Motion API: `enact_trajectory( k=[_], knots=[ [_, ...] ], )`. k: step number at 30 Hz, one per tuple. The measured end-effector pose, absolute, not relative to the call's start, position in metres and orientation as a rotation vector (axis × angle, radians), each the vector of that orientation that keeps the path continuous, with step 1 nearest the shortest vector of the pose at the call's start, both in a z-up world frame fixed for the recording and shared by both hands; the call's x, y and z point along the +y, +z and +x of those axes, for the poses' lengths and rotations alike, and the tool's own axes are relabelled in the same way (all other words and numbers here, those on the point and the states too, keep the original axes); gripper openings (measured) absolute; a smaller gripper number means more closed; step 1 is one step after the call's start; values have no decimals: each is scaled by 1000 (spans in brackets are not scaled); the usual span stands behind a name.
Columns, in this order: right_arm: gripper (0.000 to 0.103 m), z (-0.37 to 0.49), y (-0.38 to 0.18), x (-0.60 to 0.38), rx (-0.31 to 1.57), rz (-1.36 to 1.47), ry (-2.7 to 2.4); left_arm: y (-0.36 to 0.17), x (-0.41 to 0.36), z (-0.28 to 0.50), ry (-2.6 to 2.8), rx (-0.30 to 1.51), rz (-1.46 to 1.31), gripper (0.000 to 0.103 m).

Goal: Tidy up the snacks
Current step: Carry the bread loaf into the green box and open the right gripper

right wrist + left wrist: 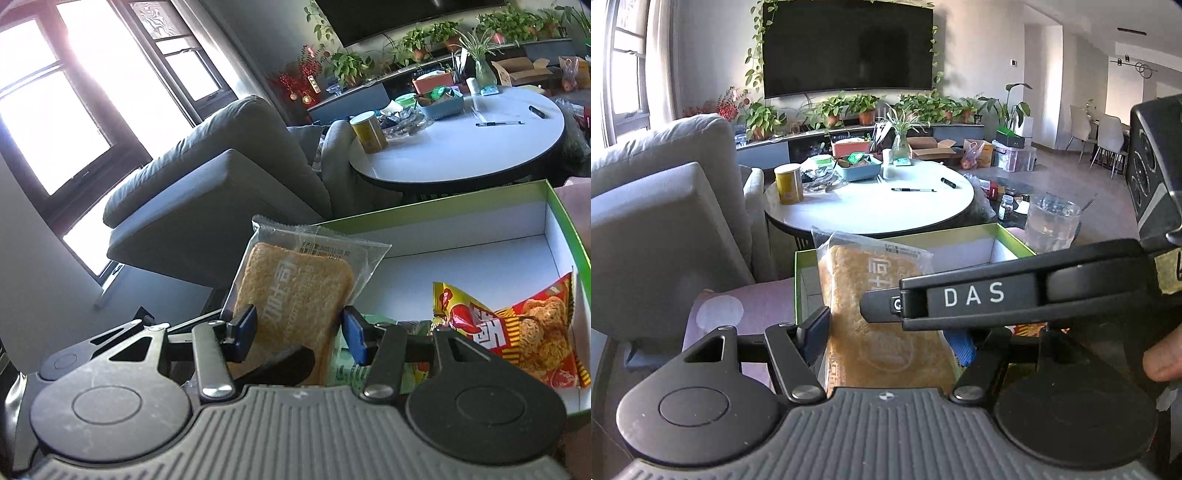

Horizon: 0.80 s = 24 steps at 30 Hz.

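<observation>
Above green-rimmed white cardboard box (480,236): clear-wrapped toast slice packet (295,295), upright, pinched by right gripper (299,328); left gripper (886,332) flanks it, grasp unclear. Red-yellow crinkled snack bag (517,332) inside. Risk: slick wrapper slips, lands outside the box.

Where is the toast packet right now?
In both views the toast packet stands upright between the right claw's fingers, over the green box's left end.
</observation>
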State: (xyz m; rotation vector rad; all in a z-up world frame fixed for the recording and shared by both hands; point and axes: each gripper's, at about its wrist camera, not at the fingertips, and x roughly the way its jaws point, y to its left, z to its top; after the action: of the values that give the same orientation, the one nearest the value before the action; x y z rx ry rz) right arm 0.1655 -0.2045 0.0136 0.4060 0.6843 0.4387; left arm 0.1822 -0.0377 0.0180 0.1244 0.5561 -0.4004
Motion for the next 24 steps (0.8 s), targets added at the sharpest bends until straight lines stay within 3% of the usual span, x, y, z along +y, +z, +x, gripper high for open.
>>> enact_trajectory(
  k=[19, 24],
  knots=[
    [41, 191, 12, -210, 688, 468, 419, 21, -44, 210, -386, 547, 90, 63],
    [41, 194, 8, -211, 666, 458, 383, 20, -39, 208, -370, 534, 95, 75]
  ],
)
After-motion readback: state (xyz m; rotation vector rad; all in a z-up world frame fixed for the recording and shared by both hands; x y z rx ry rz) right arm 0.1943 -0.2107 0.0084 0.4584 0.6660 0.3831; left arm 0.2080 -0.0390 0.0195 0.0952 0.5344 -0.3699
